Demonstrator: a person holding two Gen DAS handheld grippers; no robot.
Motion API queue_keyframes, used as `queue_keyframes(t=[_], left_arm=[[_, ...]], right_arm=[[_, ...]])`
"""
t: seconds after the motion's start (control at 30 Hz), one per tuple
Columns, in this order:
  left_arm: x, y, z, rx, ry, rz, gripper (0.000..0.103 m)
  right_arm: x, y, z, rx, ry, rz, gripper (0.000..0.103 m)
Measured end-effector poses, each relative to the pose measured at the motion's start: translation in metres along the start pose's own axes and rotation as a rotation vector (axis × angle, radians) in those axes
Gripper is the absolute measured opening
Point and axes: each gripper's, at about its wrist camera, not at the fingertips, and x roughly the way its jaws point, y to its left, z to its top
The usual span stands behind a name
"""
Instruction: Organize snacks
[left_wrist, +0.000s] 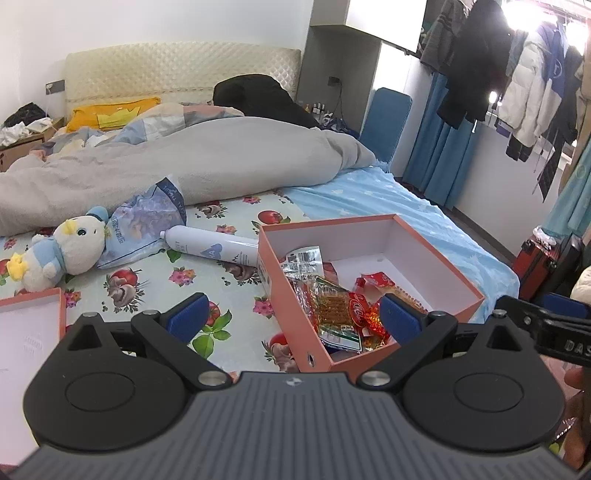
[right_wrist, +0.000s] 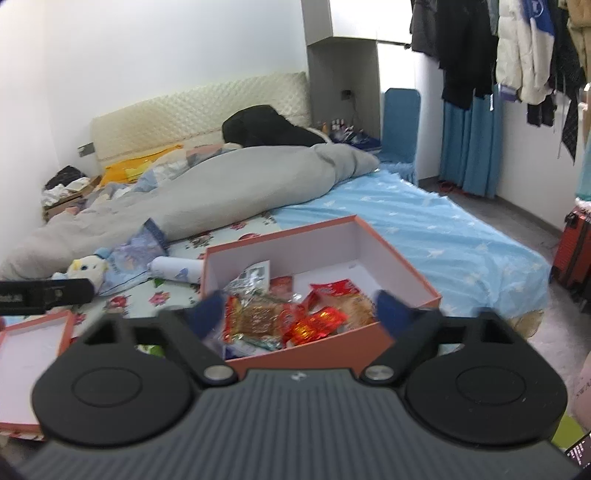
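An orange box (left_wrist: 373, 236) (right_wrist: 332, 343) with a white inside lies open on the bed. Several snack packets (left_wrist: 336, 306) (right_wrist: 258, 314) are piled in its near end: clear packs of brown crackers, red wrappers, and a silvery pack against the far-left wall. My left gripper (left_wrist: 291, 314) is open, one blue pad over the flowered sheet and the other over the box, with nothing gripped. My right gripper (right_wrist: 299, 310) is open wide just above the snack pile, its pads clear of the packets. Part of the right gripper (left_wrist: 554, 328) shows at the left view's right edge.
A white spray bottle (left_wrist: 210, 245) lies left of the box, beside a blue bag (left_wrist: 147, 221) and a plush duck (left_wrist: 62, 254). The box lid (left_wrist: 29, 332) lies at the near left. A grey quilt (left_wrist: 184, 166) covers the far bed. A red suitcase (left_wrist: 535, 262) stands on the floor at right.
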Motion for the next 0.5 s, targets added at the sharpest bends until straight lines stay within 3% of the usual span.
queue_keyframes(t=[0.5], left_arm=[[-0.0036,0.0077,-0.0031,-0.008,-0.021,0.008,0.100]], right_arm=[[0.0047,0.0002,-0.0010,0.016,0.010,0.018,0.103]])
